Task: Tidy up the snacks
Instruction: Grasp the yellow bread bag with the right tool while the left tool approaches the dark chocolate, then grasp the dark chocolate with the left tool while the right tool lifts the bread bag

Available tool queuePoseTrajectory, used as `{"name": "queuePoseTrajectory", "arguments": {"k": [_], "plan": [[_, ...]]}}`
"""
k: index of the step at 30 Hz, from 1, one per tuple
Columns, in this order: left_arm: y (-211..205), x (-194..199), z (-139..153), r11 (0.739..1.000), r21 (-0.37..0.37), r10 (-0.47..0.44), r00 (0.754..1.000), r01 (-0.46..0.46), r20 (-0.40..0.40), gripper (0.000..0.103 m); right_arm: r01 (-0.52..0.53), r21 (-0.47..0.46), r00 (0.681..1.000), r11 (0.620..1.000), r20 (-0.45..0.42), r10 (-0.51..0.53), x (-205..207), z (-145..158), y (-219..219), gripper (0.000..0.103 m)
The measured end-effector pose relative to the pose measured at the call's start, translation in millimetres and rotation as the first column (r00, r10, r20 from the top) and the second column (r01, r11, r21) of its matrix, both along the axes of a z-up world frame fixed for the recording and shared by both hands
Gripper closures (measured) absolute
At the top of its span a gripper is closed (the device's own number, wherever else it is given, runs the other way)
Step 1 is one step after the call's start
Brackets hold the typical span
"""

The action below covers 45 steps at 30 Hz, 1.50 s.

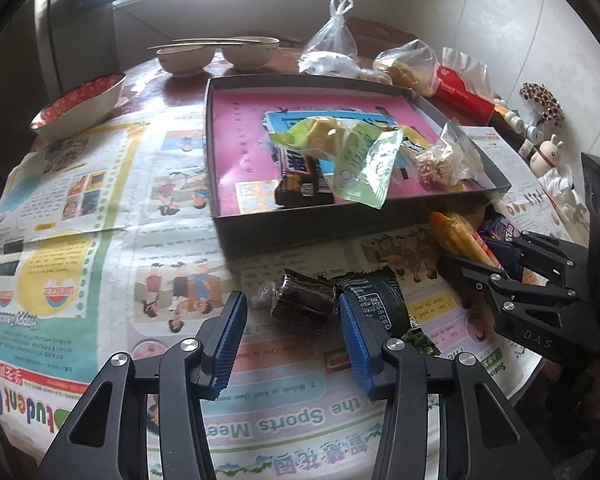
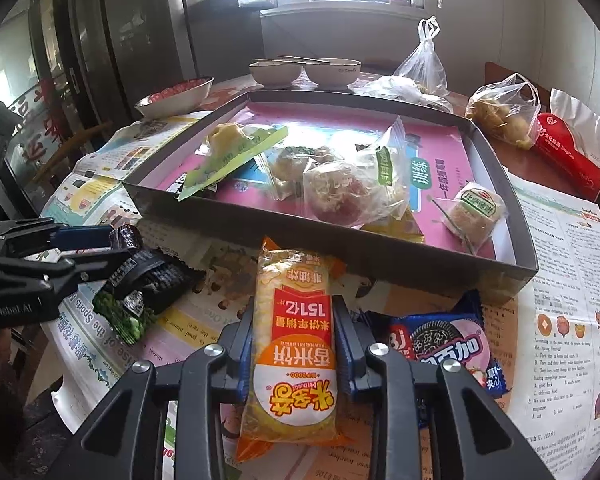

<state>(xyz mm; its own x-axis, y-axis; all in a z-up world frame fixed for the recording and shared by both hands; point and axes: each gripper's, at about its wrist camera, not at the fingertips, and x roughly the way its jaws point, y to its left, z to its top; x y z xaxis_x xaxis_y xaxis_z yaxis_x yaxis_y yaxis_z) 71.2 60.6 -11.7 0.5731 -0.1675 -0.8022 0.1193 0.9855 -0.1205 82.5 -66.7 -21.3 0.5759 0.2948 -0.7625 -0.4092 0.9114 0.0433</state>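
A grey cardboard box (image 1: 300, 226) with a pink lining holds several wrapped snacks; it also shows in the right wrist view (image 2: 380, 256). My left gripper (image 1: 292, 308) is open, its blue pads on either side of a small dark brown wrapped snack (image 1: 304, 296) lying on the newspaper. A black packet (image 1: 374, 300) lies just right of it. My right gripper (image 2: 294, 344) is shut on an orange and yellow rice cracker packet (image 2: 294, 352), in front of the box. In the left wrist view the right gripper (image 1: 496, 264) holds that packet (image 1: 460, 236).
A blue cookie packet (image 2: 444, 348) lies right of my right gripper. A green packet (image 2: 124, 320) lies by the black one (image 2: 156, 276). Bowls (image 1: 216, 54), a red-patterned dish (image 1: 80, 102), plastic bags (image 1: 332, 40) and a red packet (image 1: 464, 92) stand behind the box. Newspaper (image 1: 80, 200) covers the table.
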Motion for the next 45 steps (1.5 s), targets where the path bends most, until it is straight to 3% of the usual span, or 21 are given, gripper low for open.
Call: {"name": "queuePoseTrajectory", "arguments": {"k": [9,11,18,21,23,28,32,34,40,45], "plan": [[-4,9,-4,0.999,-0.038,-0.013,1.000,0.013,0.013,0.066,-0.006,0.015,1.000,1.000,0.008,0.006,1,0,0,0.071],[-4,12,-4,0.999,-0.053,-0.011,1.000,0.012,0.018,0.073,-0.007,0.027,1.000,1.000,0.003,0.007,1,0,-2,0.071],[-3,15,-4,0.997,-0.071,-0.014,1.000,0.015,0.013,0.072,0.005,0.050,1.000,0.999,-0.004,-0.005,-1,2,-10,0.071],[-3,15,-5,0.997,-0.071,-0.004,1.000,0.004,0.007,0.067,0.011,0.055,1.000,0.998,-0.006,-0.011,-2,3,-12,0.071],[-4,16,-6,0.999,-0.043,0.012,1.000,-0.012,-0.001,0.057,0.012,0.057,1.000,0.998,-0.007,-0.011,-2,3,-13,0.071],[1,21,-5,0.994,-0.099,0.051,0.998,-0.054,-0.033,0.054,0.007,0.059,1.000,0.998,-0.010,-0.006,-1,3,-13,0.071],[-4,27,-7,0.991,-0.108,0.069,0.997,-0.073,-0.035,0.056,0.008,0.065,1.000,0.998,-0.009,-0.008,-2,5,-14,0.071],[-8,26,-7,0.995,-0.065,0.079,0.997,-0.081,-0.025,0.070,0.010,0.069,1.000,0.998,-0.007,-0.009,-2,6,-15,0.071],[-3,20,-3,0.993,-0.083,0.080,0.997,-0.081,-0.016,0.070,0.007,0.091,1.000,0.996,0.008,-0.007,-6,14,-20,0.071],[2,8,19,0.991,-0.104,0.086,0.995,-0.080,0.046,0.070,0.004,0.121,0.999,0.993,0.036,-0.008,-13,30,-26,0.071]]}}
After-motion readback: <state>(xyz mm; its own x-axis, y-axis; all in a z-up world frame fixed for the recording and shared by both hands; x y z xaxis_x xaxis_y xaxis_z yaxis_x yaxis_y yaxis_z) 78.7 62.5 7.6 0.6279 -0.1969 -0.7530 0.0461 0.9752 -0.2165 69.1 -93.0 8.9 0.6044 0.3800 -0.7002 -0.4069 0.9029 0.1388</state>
